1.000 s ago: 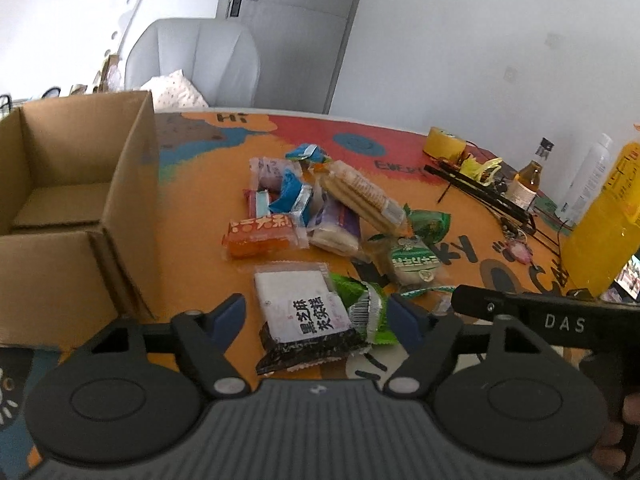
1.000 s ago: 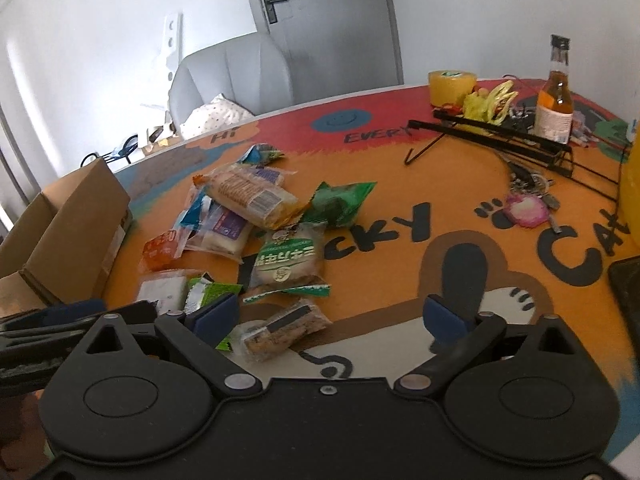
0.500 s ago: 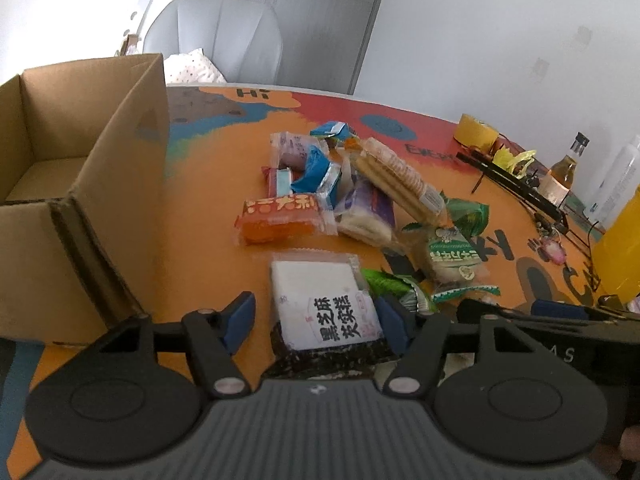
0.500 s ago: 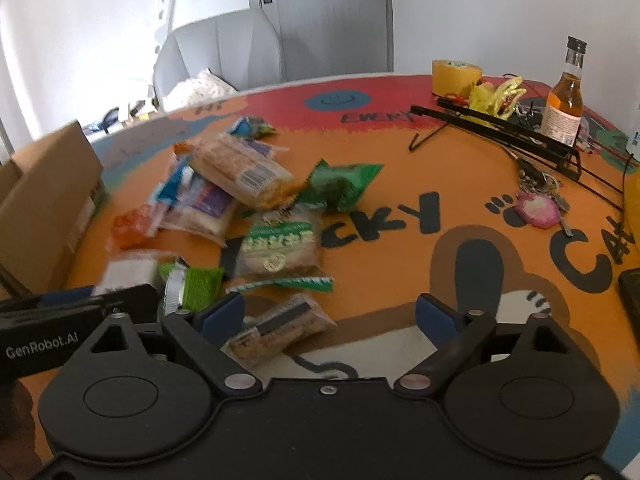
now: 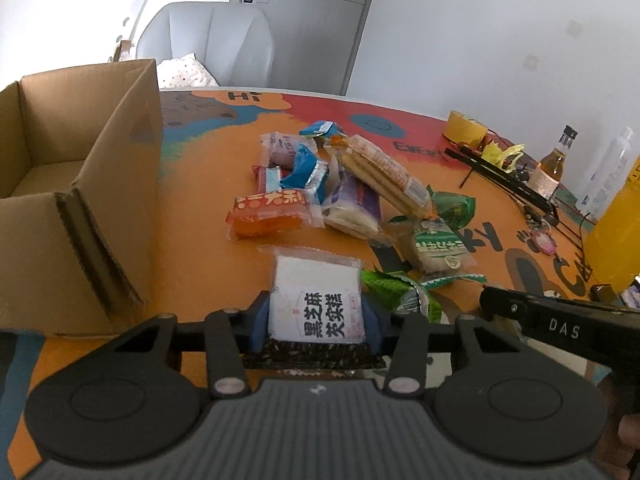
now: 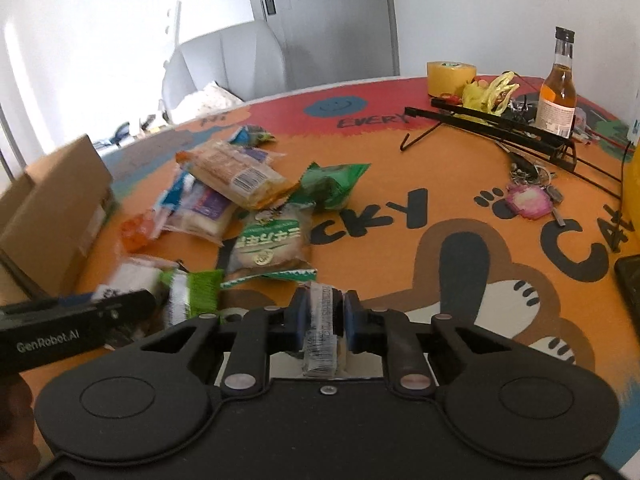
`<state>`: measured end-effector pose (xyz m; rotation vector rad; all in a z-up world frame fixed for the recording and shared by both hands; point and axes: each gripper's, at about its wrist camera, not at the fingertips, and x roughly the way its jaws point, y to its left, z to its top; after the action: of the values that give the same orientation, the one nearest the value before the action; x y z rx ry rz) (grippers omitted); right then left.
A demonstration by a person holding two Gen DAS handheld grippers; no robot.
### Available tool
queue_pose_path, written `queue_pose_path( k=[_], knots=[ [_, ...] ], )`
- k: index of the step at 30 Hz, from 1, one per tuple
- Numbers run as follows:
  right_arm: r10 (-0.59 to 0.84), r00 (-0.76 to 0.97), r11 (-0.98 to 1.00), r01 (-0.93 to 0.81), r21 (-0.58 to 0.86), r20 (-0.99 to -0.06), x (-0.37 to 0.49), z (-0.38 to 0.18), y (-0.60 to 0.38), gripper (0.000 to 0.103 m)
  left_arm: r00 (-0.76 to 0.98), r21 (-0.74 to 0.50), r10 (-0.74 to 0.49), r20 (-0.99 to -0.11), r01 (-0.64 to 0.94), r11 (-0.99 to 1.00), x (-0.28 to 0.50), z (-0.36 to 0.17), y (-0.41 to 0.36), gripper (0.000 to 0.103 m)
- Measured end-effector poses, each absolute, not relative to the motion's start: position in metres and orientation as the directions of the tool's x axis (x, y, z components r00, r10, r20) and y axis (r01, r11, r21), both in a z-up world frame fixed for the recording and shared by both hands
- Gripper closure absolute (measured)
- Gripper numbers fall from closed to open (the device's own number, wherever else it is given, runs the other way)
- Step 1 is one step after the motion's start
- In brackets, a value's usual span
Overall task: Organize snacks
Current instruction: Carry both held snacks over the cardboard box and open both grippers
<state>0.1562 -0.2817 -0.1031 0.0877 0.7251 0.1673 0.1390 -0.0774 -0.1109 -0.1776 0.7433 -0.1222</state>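
Note:
My left gripper (image 5: 316,320) is shut on a white and black sesame cake packet (image 5: 316,304) that lies near the table's front. My right gripper (image 6: 323,316) is shut on a clear-wrapped snack bar (image 6: 322,332), held edge-up between the blue pads. A pile of snack packets (image 5: 344,192) lies in the table's middle; it also shows in the right wrist view (image 6: 240,200). An open cardboard box (image 5: 76,200) stands at the left, and its inside floor is bare where visible.
An orange packet (image 5: 268,216) and green packets (image 5: 436,244) lie close to the held cake. A tape roll (image 6: 450,76), glass bottle (image 6: 558,88), black wire rack (image 6: 500,128) and keys (image 6: 528,196) sit at the right. A grey chair (image 5: 208,48) stands behind the table.
Both grippers have closed: the left on the sesame cake packet, the right on the clear-wrapped snack bar. Both were open a second ago.

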Motion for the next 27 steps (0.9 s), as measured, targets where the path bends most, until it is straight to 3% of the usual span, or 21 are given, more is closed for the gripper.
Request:
queue_pose_path(
  k=[27],
  knots=[
    [0.330, 0.798, 0.944, -0.269, 0.191, -0.504, 0.138, -0.042, -0.243, 0.086, 0.851, -0.197, -0.131, -0.509, 0.033, 0.980, 0.099, -0.037, -0.043, 0.058]
  ],
)
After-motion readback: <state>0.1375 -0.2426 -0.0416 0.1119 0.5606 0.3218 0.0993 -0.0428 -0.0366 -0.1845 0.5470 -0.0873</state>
